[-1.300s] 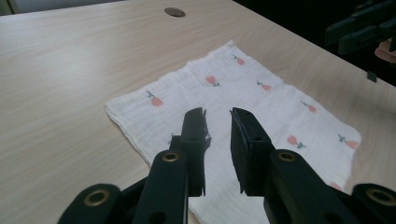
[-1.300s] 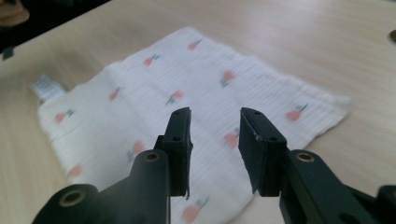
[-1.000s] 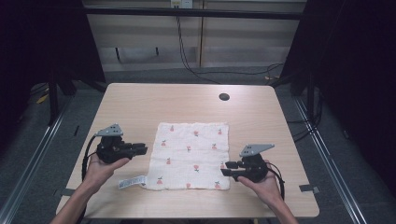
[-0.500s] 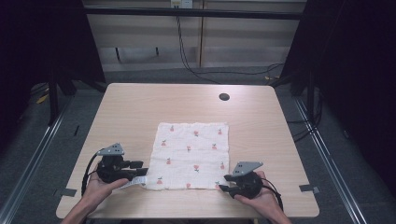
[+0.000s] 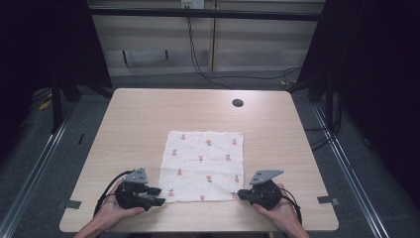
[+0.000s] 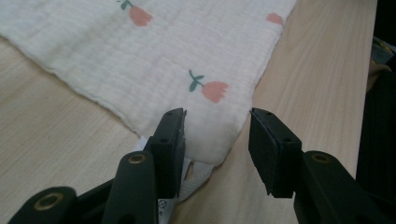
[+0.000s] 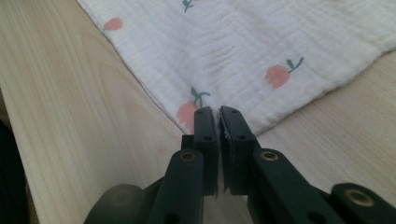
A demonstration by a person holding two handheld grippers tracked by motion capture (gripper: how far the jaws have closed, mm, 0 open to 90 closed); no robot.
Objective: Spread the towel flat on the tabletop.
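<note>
Nearest the person, both hands rest at the front edge of the light wood table (image 5: 124, 129), one at each near corner of the cloth (image 5: 204, 163). The left gripper (image 6: 217, 137) sits at the cloth's near left corner with its jaws apart, the corner and a small white tag (image 6: 194, 179) lying between them. The right gripper (image 7: 218, 122) meets the cloth's near right corner with its jaws pressed together on the hem. The cloth, white with small pink flowers, lies flat at the table's middle, closer to the front. Beyond the cloth, a dark round hole (image 5: 237, 103) sits near the far edge. Past the table, grey floor, cables (image 5: 198, 59) and pale wall panels sit between dark curtains.
</note>
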